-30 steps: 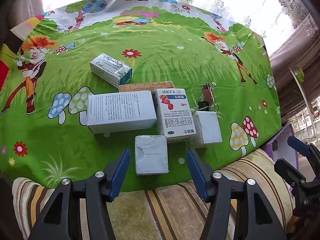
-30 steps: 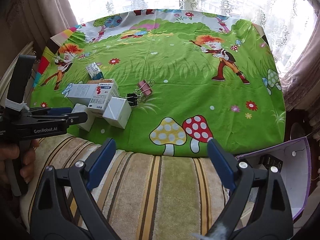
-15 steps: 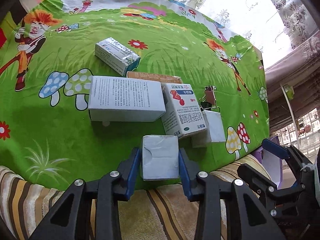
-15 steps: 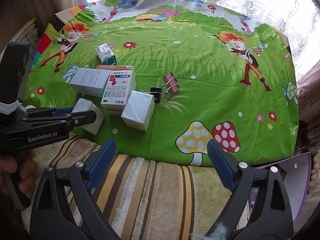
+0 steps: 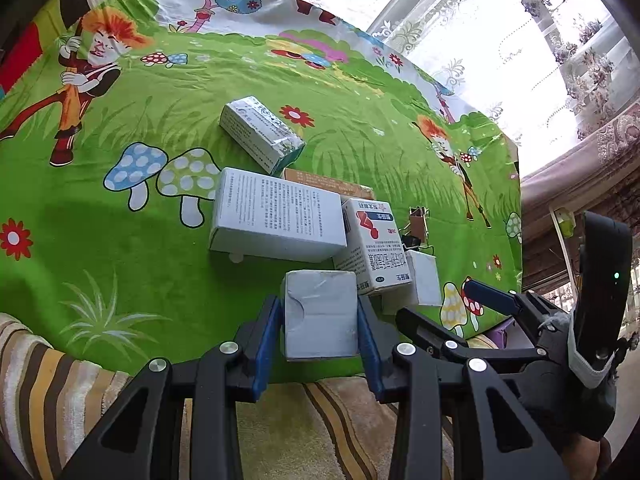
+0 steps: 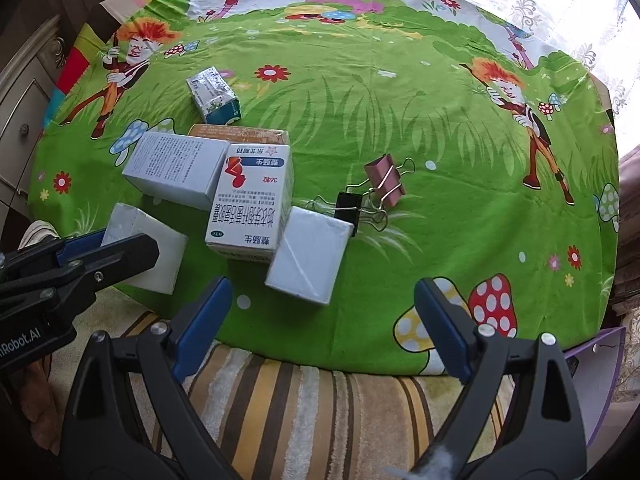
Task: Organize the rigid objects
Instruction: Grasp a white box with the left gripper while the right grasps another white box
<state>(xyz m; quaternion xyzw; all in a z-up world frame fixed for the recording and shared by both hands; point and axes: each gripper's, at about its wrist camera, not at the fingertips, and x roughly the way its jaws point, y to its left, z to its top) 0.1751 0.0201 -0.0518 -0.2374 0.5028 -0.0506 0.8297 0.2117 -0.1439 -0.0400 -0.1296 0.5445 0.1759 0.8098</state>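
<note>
Your left hand-held gripper [image 5: 319, 322] is pinching the small plain white box [image 5: 321, 314] at the near edge of the green cartoon tablecloth [image 5: 160, 272], its blue pads pressed against the box's two sides. At about 11 o'clock from that box lies the large white printed box [image 5: 276, 216], and at 1 o'clock the red-and-blue medicine box [image 5: 376, 246], touching the large box's side. Your right hand-held gripper [image 6: 322, 314] is spread wide and holds nothing; just beyond it, at 12 o'clock, lies a second plain white box [image 6: 308, 254] against the medicine box. Behind that, at 1 o'clock, sit a black binder clip [image 6: 347, 206] and a pink binder clip [image 6: 386, 180], touching each other.
</note>
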